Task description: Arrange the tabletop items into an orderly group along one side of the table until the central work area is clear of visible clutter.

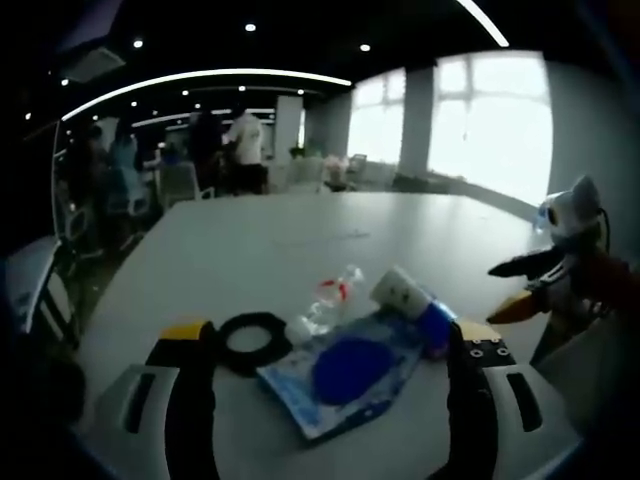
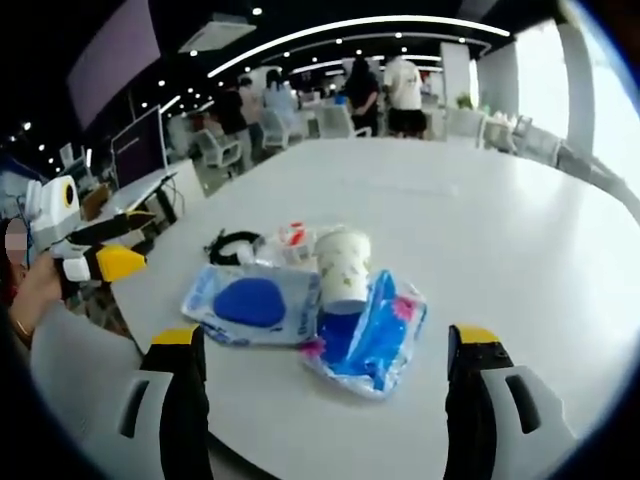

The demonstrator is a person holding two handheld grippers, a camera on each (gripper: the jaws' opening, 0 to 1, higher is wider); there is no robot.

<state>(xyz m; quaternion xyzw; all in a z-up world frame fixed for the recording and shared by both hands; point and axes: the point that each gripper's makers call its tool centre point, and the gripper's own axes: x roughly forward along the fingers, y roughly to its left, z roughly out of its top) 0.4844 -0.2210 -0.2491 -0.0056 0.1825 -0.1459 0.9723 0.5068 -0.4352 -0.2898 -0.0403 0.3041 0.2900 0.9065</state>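
Near the counter [image 2: 520,230] edge lie a blue packet [image 2: 252,303], a crumpled blue wrapper [image 2: 375,335], a paper cup [image 2: 343,265], a plastic bottle [image 1: 328,298] and a black cable coil [image 1: 254,338]; their printing is too blurred to read. Left gripper [image 1: 330,375] and right gripper [image 2: 325,385] both stand apart, holding nothing.

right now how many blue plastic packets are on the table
2. One flat blue packet lies left of the paper cup; a crumpled blue packet sits under and right of the cup. Another could be hidden beneath.
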